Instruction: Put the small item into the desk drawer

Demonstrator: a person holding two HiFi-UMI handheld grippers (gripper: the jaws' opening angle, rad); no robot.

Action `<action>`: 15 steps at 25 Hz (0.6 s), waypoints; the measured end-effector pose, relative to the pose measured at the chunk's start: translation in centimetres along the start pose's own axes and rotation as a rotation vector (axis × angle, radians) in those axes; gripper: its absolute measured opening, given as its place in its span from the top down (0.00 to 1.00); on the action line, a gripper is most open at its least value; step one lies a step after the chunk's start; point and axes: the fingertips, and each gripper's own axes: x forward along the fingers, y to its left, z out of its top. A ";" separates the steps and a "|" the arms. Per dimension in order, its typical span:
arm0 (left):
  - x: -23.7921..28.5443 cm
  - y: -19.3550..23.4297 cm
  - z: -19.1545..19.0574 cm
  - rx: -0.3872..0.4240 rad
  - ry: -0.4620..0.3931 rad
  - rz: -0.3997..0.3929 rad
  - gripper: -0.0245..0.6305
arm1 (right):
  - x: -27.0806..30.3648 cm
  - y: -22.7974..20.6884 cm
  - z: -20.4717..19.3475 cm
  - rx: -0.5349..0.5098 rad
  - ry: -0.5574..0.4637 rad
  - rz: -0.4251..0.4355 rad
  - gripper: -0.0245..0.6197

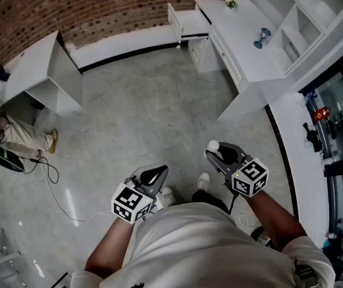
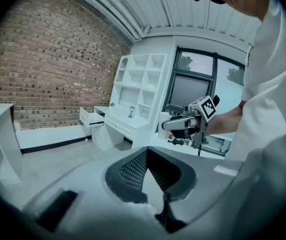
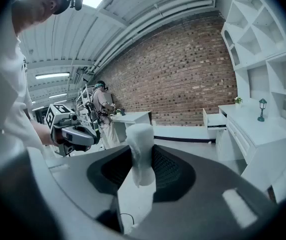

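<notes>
Right gripper [image 1: 215,150] grasps the small white item [image 3: 141,153], which stands upright between its pads, above the grey floor [image 1: 141,113] and just ahead of the person's torso. Left gripper [image 1: 158,173], beside it, is clenched on nothing, its tips meeting. The white desk [image 1: 243,59] stands well apart near the brick wall [image 1: 99,5], its drawer [image 1: 186,23] pulled open, a small lantern ornament [image 1: 262,38] on top.

White small item [image 3: 140,151], white desk [image 1: 243,47], red-brown brick wall [image 1: 99,5], grey floor [image 1: 153,113]
</notes>
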 end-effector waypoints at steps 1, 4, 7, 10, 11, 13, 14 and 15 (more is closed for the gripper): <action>0.0 0.1 -0.1 -0.004 -0.003 0.002 0.96 | -0.1 -0.2 -0.1 0.003 0.002 -0.005 0.76; 0.3 0.6 -0.2 -0.011 -0.007 0.006 0.96 | -0.3 -1.0 -0.1 0.005 0.000 -0.020 0.76; 1.7 1.3 0.0 -0.019 -0.004 0.001 0.96 | -0.4 -2.5 0.0 0.004 0.000 -0.038 0.76; 4.2 1.7 0.8 -0.016 0.001 -0.012 0.96 | -0.5 -5.0 -0.3 0.017 0.006 -0.048 0.76; 5.2 2.0 1.3 -0.011 0.002 -0.013 0.96 | -0.3 -6.1 -0.3 0.026 0.005 -0.050 0.76; 7.0 3.0 2.4 -0.005 0.007 -0.011 0.96 | 0.6 -8.2 0.0 0.041 -0.002 -0.044 0.76; 7.8 3.7 2.9 -0.006 0.010 -0.005 0.96 | 1.2 -9.2 0.3 0.045 -0.007 -0.036 0.76; 8.7 4.4 3.5 -0.007 0.012 0.003 0.96 | 1.8 -10.3 0.8 0.045 -0.015 -0.027 0.76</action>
